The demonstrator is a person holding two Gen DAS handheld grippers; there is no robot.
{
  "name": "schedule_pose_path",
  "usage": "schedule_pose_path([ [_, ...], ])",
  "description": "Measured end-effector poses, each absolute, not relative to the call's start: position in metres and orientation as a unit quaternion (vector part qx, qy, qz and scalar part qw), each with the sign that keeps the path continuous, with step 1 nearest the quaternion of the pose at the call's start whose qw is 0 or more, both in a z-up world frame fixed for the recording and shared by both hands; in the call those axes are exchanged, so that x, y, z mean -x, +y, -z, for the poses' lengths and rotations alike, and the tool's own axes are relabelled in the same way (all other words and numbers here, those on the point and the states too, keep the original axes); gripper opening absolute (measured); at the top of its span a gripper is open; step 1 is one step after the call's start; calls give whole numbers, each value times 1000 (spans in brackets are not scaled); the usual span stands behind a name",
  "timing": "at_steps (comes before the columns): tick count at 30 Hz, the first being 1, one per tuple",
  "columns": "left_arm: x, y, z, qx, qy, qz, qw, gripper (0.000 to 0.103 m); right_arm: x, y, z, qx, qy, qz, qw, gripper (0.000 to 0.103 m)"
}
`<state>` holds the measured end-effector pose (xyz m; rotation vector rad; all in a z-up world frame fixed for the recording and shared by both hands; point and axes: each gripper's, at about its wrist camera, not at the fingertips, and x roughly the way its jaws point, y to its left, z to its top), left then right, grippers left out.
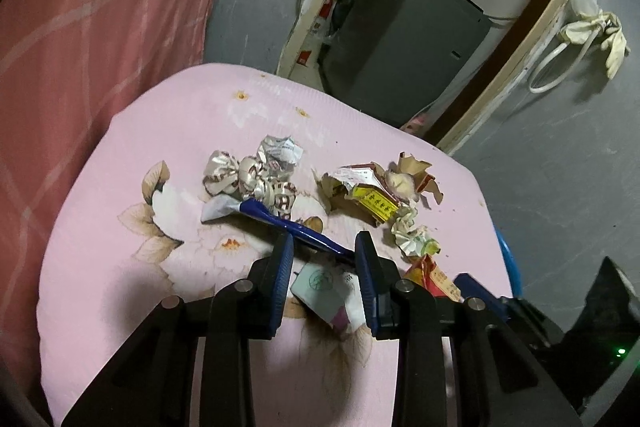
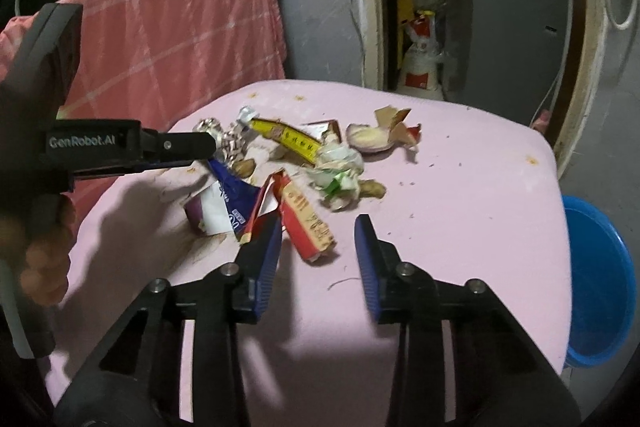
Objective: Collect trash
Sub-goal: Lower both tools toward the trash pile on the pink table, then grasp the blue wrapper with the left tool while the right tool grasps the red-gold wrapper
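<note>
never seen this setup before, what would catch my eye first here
A heap of crumpled wrappers and torn packets sprawls across the middle of the pink flowered cover. Both grippers hang open over it, the left gripper straddling a blue and white packet. A blue basin sits low at the right.

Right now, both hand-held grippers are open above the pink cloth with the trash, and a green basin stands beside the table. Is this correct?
Not fully. The basin is blue, not green; the right wrist view shows it beside the pink cloth. The rest holds: the left hand-held gripper and the right hand-held gripper are both open above the trash.
</note>
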<state>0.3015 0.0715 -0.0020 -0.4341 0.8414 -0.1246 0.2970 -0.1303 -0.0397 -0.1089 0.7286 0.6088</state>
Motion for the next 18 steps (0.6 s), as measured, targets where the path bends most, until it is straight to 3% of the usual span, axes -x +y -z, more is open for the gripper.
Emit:
schedule_pose_path([
  [3,-299,73,3,221,405,74,884,18,-297,-127,42,57,357,-296,884,21],
  [8,-296,71,0,235,402,91,880,3,-292,-127,41,61,354,-300,884,14],
  [18,-290,64,-2,239,393,104,882,2,-284,-138,39,49,347,-294,889,11],
])
